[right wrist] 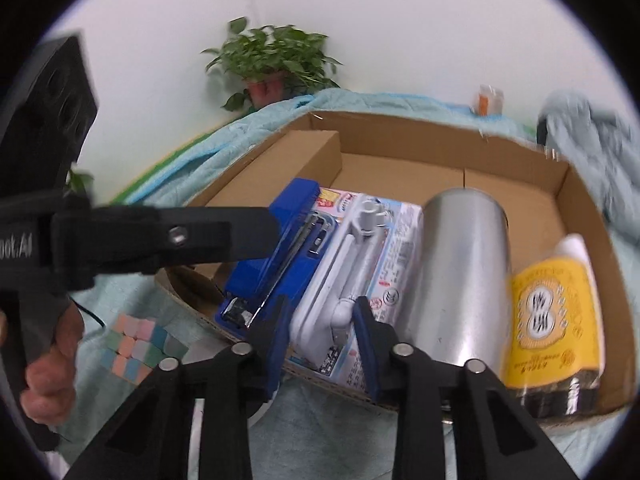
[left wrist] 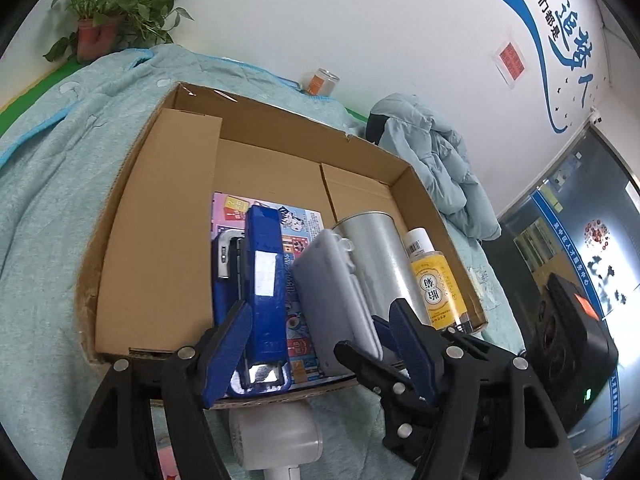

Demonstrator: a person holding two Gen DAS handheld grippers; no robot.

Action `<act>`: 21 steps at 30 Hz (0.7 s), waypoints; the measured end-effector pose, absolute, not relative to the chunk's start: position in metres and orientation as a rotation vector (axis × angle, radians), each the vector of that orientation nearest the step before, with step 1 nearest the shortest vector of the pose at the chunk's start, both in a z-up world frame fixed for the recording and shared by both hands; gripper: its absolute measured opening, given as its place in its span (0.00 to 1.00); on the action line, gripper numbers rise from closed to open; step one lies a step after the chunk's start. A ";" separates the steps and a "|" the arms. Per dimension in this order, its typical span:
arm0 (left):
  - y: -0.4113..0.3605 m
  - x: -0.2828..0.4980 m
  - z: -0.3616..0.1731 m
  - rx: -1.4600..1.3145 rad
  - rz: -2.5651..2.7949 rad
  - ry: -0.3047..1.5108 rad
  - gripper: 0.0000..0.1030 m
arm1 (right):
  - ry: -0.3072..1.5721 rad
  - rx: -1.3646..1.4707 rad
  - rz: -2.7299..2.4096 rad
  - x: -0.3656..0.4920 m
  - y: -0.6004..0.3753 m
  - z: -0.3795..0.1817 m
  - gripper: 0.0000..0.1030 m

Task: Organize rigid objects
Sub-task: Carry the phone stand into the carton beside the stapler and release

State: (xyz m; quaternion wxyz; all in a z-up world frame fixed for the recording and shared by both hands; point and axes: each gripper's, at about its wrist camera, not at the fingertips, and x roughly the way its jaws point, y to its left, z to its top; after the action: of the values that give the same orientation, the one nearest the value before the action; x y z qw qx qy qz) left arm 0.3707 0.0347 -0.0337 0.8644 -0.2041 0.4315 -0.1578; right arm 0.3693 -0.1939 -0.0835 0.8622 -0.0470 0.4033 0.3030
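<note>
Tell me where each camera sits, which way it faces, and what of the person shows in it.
Left wrist: rides the left gripper, looking along its open blue fingers into the brown cardboard box; the right gripper intrudes.
Right wrist: rides the right gripper, its fingers either side of the grey plastic case; the left gripper's arm and a bare hand show.
Shared: box, blue stapler, silver metal cylinder, yellow-labelled bottle, potted plant.
</note>
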 end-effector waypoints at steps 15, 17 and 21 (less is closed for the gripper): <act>0.075 0.345 -0.032 -0.468 -0.240 0.859 0.67 | 0.842 0.005 0.707 0.372 -0.198 -0.079 0.50; 0.076 0.341 -0.034 -0.464 -0.232 0.858 0.67 | 0.847 -0.002 0.687 0.378 -0.193 -0.080 0.50; 0.073 0.336 -0.037 -0.442 -0.226 0.860 0.67 | 0.851 -0.086 0.633 0.388 -0.174 -0.085 0.45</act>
State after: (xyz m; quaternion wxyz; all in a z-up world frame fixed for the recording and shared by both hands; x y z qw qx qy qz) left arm 0.3357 0.0729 -0.0367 0.8793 -0.2119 0.4126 -0.1083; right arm 0.3882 -0.1736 -0.0845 0.8618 -0.0410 0.4057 0.3018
